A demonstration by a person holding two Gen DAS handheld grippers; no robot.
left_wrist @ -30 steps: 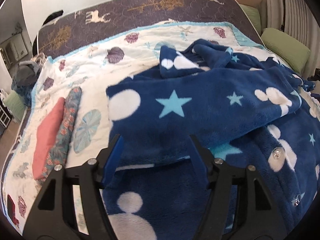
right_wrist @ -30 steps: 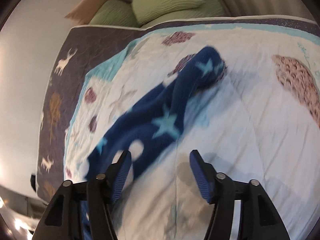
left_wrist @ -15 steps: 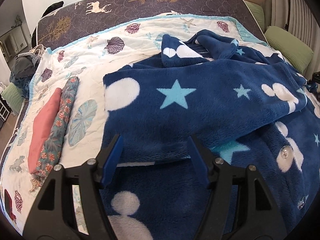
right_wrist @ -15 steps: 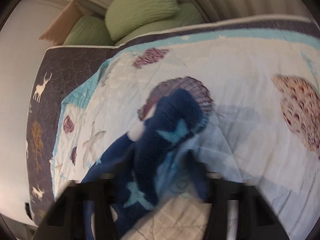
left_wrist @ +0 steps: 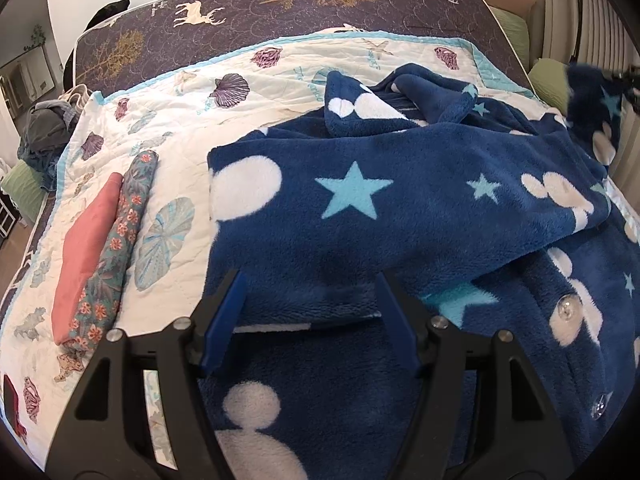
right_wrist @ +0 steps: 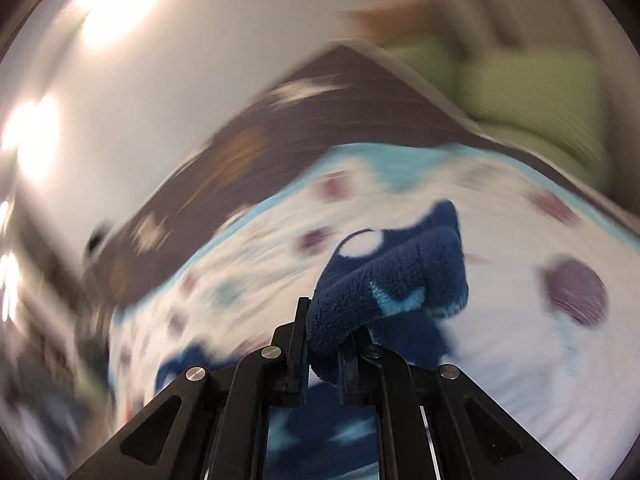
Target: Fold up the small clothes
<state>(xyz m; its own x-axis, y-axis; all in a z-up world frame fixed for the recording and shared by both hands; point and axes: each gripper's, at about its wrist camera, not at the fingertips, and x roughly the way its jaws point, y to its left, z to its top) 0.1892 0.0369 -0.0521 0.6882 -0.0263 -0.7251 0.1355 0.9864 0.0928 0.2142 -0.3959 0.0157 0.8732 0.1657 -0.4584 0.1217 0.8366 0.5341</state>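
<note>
A navy fleece garment [left_wrist: 380, 216] with white dots, light blue stars and snap buttons lies partly folded on the seashell quilt [left_wrist: 192, 92]. My left gripper [left_wrist: 310, 312] is open and hovers just above the garment's near folded edge. My right gripper [right_wrist: 324, 344] is shut on a sleeve end of the fleece garment [right_wrist: 392, 288] and holds it lifted above the quilt [right_wrist: 520, 340]; this view is blurred by motion. The lifted sleeve [left_wrist: 592, 108] also shows at the far right of the left wrist view.
A folded pink cloth [left_wrist: 88, 244] and a folded floral cloth [left_wrist: 120, 240] lie side by side at the quilt's left. Green pillows [left_wrist: 548, 80] sit at the bed's far right. A pile of clothes [left_wrist: 44, 132] is off the left edge.
My right gripper went from open over the sleeve to shut on its end, and has lifted it. The left gripper stayed open and moved slightly nearer over the garment.
</note>
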